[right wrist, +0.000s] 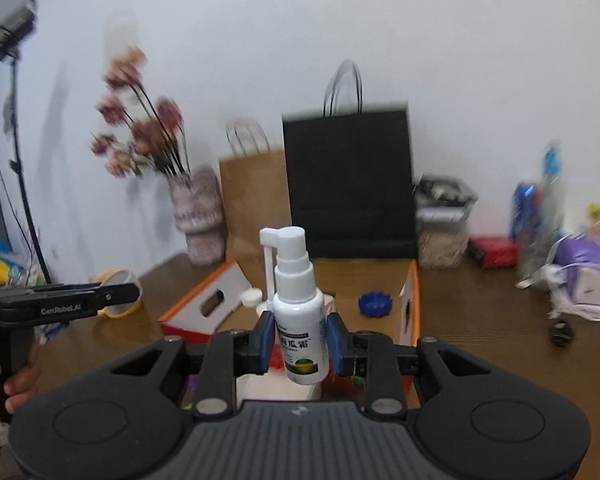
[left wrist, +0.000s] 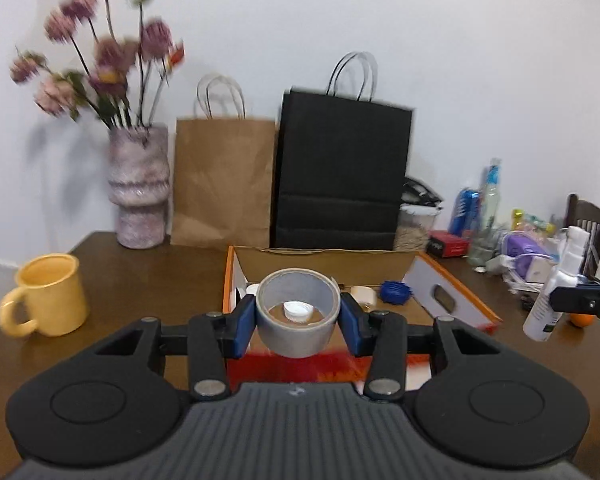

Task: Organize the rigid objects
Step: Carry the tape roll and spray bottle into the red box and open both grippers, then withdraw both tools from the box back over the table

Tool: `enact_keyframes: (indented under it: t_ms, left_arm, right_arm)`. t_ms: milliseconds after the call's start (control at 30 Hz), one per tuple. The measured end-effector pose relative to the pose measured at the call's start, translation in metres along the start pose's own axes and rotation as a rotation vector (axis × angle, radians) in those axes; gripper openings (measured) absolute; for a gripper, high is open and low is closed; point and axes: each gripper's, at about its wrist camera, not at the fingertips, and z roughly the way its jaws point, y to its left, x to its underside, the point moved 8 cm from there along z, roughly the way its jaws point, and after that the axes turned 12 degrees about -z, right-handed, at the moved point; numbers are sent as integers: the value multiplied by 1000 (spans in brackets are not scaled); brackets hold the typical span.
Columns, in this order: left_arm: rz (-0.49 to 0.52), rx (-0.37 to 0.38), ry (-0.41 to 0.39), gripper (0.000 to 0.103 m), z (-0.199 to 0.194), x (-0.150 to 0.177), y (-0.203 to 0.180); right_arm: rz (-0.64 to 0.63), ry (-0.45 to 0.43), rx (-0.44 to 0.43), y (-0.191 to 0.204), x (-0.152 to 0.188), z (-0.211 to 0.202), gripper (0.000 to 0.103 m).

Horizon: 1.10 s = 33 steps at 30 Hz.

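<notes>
Tongs both loaded, left gripper (left wrist: 299, 322) clamping grey tape roll (left wrist: 298, 316), right gripper (right wrist: 298, 340) pinching upright white plastic spray bottle (right wrist: 298, 312), near orange-edged cardboard box (left wrist: 452, 300): carrying step; next, likely lowering and releasing inside.

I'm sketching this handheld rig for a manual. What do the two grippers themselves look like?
Both match: the left gripper and right gripper have matte black bodies with ribbed grey tops, round side discs, silver pivot pins and blue pads on black fingers. Seen from the right wrist, the left one bears white "GenRobot.AI" lettering.
</notes>
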Motion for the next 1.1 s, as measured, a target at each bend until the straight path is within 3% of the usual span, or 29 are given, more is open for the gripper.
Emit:
enact_keyframes:
  t_ms: [100, 300, 367, 400, 467, 600, 833, 933, 1100]
  left_arm:
    - [24, -21, 51, 44, 57, -14, 9]
    - [0, -65, 264, 45, 162, -16, 31]
    - [8, -83, 313, 50, 191, -10, 36]
    - [14, -82, 334, 61, 200, -7, 38]
    - [25, -68, 366, 63, 215, -2, 38]
    - [55, -65, 357, 72, 222, -1, 33]
    - [24, -48, 382, 73, 225, -6, 34]
    - [7, -43, 407, 73, 215, -7, 34]
    - [15, -78, 372, 75, 179, -22, 36]
  right_arm:
    - [11, 144, -37, -22, -19, 71, 27]
    - [31, 473, -41, -47, -14, 216, 27]
    - [38, 527, -11, -53, -3, 251, 28]
    - [29, 537, 7, -55, 1, 266, 28]
    - [19, 547, 24, -55, 7, 284, 28]
    - [43, 527, 26, -61, 10, 297, 28]
    - [64, 498, 38, -65, 6, 292, 30]
    - [45, 471, 53, -66, -4, 279, 32]
    - [35, 425, 69, -67, -27, 236, 37]
